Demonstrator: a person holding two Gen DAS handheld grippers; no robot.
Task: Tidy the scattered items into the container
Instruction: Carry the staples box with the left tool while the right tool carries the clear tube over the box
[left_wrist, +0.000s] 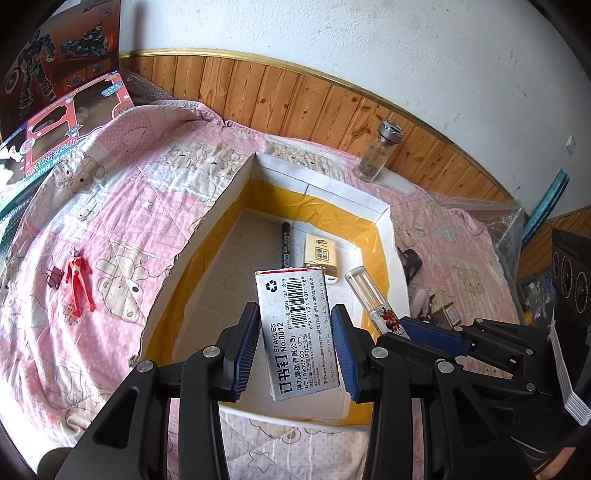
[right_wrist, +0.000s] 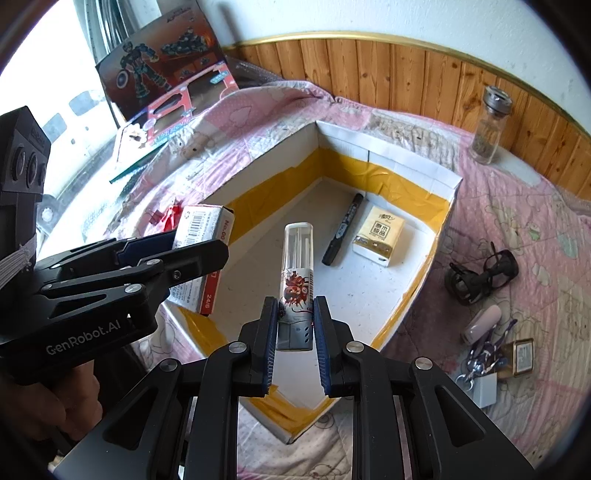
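A white cardboard box (left_wrist: 236, 184) (right_wrist: 266, 162) with yellow tape inside sits on the pink quilt. In it lie a black marker (left_wrist: 286, 242) (right_wrist: 341, 229) and a tan tissue pack (left_wrist: 320, 254) (right_wrist: 379, 236). My left gripper (left_wrist: 295, 339) (right_wrist: 177, 251) is shut on a grey staples box (left_wrist: 295, 332) (right_wrist: 201, 236), held over the box's near side. My right gripper (right_wrist: 295, 332) (left_wrist: 402, 325) is shut on a clear tube with a red crab print (right_wrist: 298, 280) (left_wrist: 369, 295), also above the box interior.
A red toy figure (left_wrist: 78, 282) and a dark binder clip (left_wrist: 53, 277) lie left of the box. Right of it are black glasses (right_wrist: 480, 277), a pink case (right_wrist: 482, 325), keys (right_wrist: 480, 358) and a small tin (right_wrist: 521, 356). A glass jar (right_wrist: 491, 125) stands by the wooden wall.
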